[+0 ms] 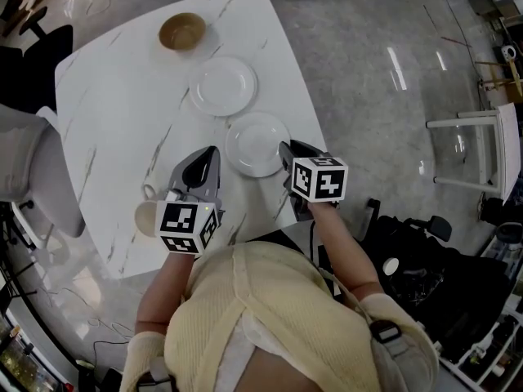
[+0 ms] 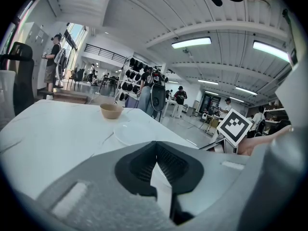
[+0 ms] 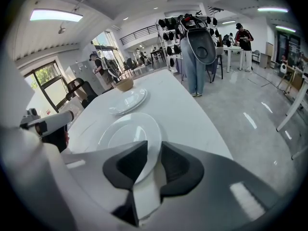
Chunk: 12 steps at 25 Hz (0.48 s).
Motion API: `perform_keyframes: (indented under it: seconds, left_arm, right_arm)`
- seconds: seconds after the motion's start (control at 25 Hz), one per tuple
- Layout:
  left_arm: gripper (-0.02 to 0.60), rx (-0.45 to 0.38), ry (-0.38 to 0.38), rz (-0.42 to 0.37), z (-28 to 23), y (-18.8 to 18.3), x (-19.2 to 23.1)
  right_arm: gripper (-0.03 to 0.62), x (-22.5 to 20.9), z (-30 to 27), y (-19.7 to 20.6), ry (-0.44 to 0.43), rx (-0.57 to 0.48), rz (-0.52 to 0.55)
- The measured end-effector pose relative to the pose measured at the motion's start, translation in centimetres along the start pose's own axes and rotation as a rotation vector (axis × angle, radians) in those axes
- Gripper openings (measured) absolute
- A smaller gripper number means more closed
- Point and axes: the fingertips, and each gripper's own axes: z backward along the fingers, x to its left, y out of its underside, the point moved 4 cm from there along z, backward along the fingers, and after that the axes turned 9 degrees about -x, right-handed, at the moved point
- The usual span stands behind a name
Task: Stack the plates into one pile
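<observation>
Nearest us, the left claw [image 1: 208, 152] hangs above the bench [image 1: 114, 129] with its jaws pressed together and nothing between them. Its own view shows only bare white top past the tips. We judge it is parked there to keep clear while the other hand works. Just beside it, to its left in the head view, stands a beige cup [image 1: 147, 217], which has no part in the stacking.

The right claw [image 1: 284, 148] points steeply down at the near plate [image 1: 256, 144], coming at it from the bench's edge. Its jaws stand partly apart with the plate's near rim between them. In the right gripper view a sliver of gap shows beside the rim, so we read the pads as not yet pinching. Going for the rim makes sense to us: the plate lies flat on the bench, and its raised lip is the only part two jaws can take hold of. A shallow hold could let the plate tip as it rises, so we would want the rim well inside the pads.

Beyond it, near but apart, the far plate [image 1: 223, 86] lies flat too. We judge the near one must be set on top of it, centred. Nothing is stacked so far. Farthest off, near the far corner, sits a brown bowl [image 1: 182, 33], well apart from both plates.
</observation>
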Motion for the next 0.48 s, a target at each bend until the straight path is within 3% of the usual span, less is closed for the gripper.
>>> perform_keyframes:
  seconds: [0.48]
  left_arm:
    - [0.003,-0.022,-0.007,0.000,0.4,-0.6,0.3]
  right_arm:
    - [0.047,1.3,2.3,-1.9,-0.069,-0.109,-0.062]
